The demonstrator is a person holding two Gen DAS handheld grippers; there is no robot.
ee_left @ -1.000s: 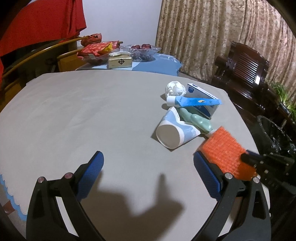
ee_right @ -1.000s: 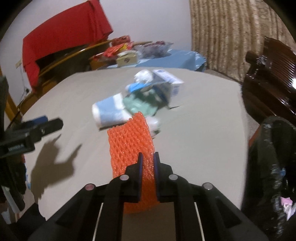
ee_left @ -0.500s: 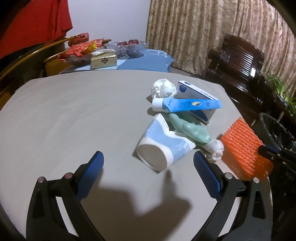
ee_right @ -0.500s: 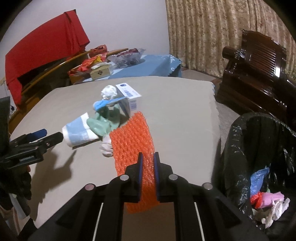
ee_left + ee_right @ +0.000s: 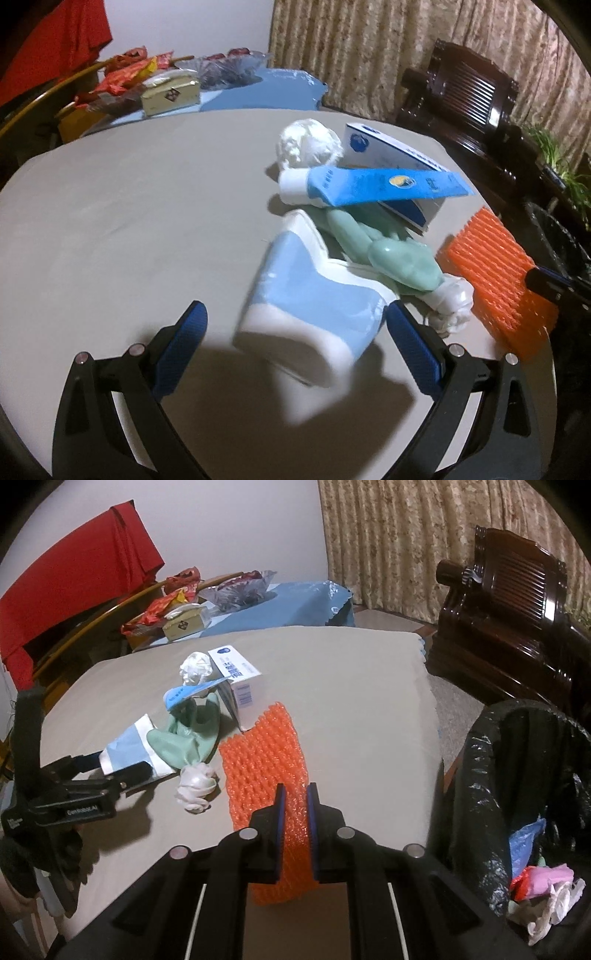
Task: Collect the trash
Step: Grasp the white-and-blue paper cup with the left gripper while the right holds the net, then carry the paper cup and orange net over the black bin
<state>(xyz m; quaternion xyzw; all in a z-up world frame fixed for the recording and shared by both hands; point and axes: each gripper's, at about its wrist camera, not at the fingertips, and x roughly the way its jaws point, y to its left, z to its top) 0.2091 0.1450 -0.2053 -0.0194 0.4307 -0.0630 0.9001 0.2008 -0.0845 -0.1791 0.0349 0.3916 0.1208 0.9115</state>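
My left gripper (image 5: pixel 295 328) is open, its blue pads on either side of a flattened blue-and-white paper cup (image 5: pixel 314 314) lying on the grey table (image 5: pixel 129 229). Behind the cup lie a green glove (image 5: pixel 388 251), a blue tube (image 5: pixel 369 184), a white-and-blue box (image 5: pixel 388 155) and crumpled white paper (image 5: pixel 310 144). My right gripper (image 5: pixel 295 805) is shut on an orange foam net (image 5: pixel 266 760) and holds it above the table's right edge, beside a black-lined trash bin (image 5: pixel 517 775). The net also shows in the left wrist view (image 5: pixel 495 277). A white wad (image 5: pixel 195 782) lies left of the net.
The bin holds blue, pink and white trash (image 5: pixel 535 886). A dark wooden chair (image 5: pixel 509 609) stands behind the bin. A blue-clothed side table (image 5: pixel 266 605) at the back carries snack packs, a box and a glass bowl. Red cloth (image 5: pixel 74 583) hangs at the back left.
My left gripper has moved forward to the paper cup, which now sits between its open pads. My right gripper has carried the orange net rightward toward the bin.
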